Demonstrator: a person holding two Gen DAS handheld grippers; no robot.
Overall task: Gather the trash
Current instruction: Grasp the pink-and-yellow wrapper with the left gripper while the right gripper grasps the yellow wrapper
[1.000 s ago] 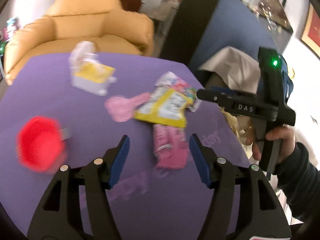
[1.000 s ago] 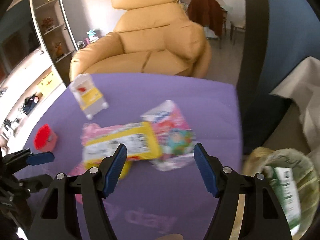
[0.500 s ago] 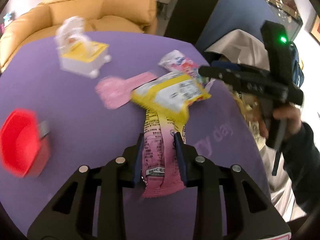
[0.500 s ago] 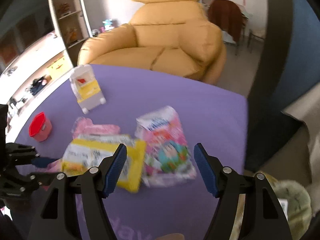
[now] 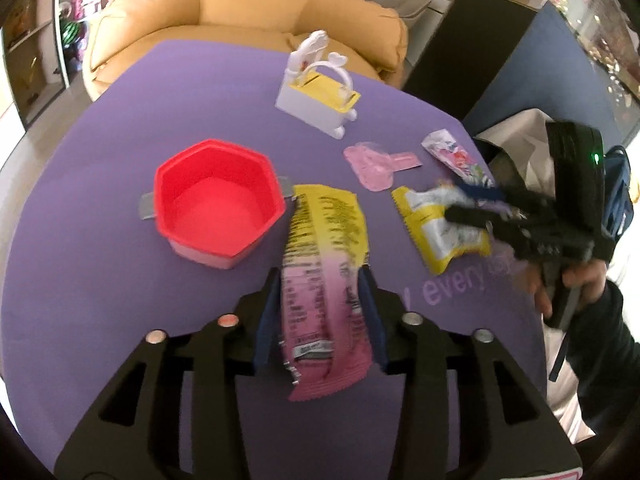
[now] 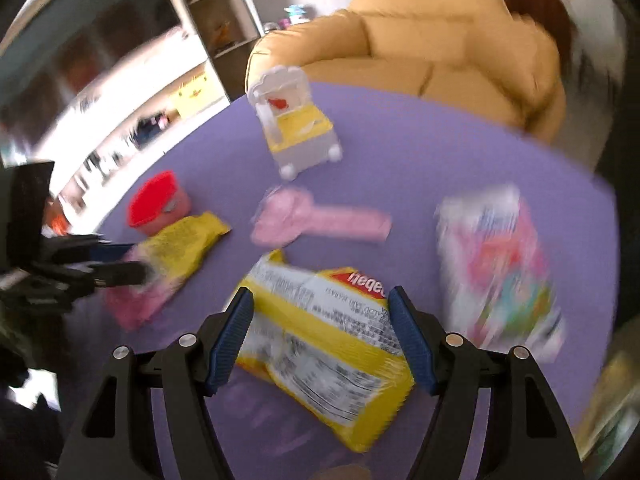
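The left tongs (image 5: 320,312) clench the pink-and-yellow wrapper (image 5: 324,264) above the purple surface (image 5: 100,280), ready for binning; the right tongs (image 6: 320,336) straddle the yellow packet (image 6: 328,344), spread wide for gripping

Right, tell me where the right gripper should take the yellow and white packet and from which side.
Grip the yellow and white packet across its narrow width, near the end closest to the right gripper, coming straight down. It lies flat on the purple table, and the open jaws already straddle it.
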